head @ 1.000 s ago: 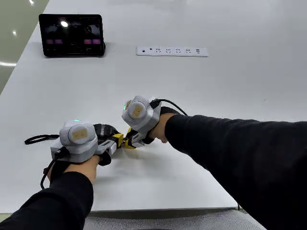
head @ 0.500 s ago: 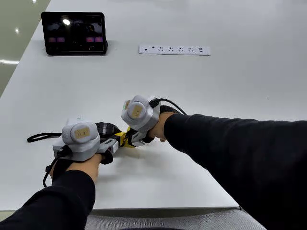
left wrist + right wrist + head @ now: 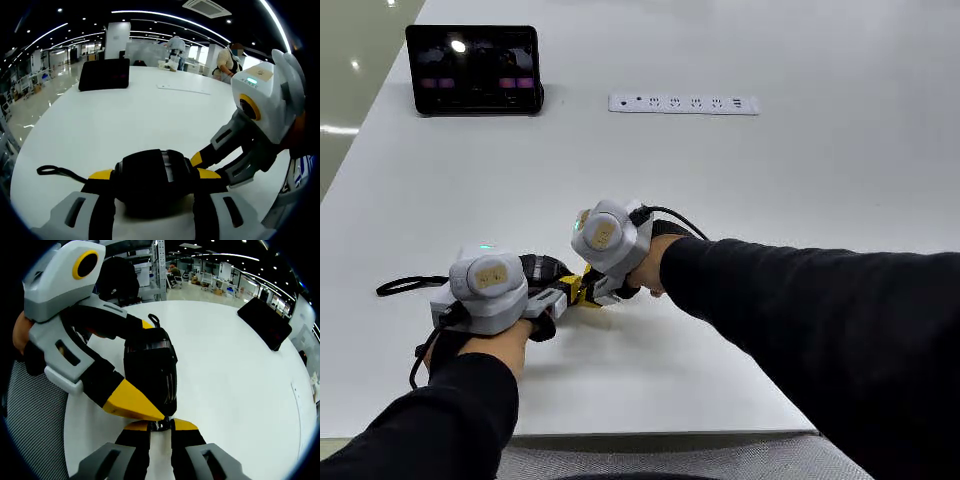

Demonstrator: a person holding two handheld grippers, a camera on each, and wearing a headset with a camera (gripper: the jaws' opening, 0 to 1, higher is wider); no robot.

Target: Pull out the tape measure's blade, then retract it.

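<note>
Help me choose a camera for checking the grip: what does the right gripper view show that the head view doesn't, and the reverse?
Right gripper view adds: the right gripper shut on the small metal blade tip at the black tape measure's mouth. Head view adds: the person's black sleeves. Shared: the left gripper clamping that tape measure, the white table, the dark tablet.

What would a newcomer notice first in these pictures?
Both grippers meet on the black tape measure near the table's front edge: the left gripper clamps its case, and the right gripper pinches at its mouth. Farther back are a dark tablet, far left, and a white power strip.
</note>
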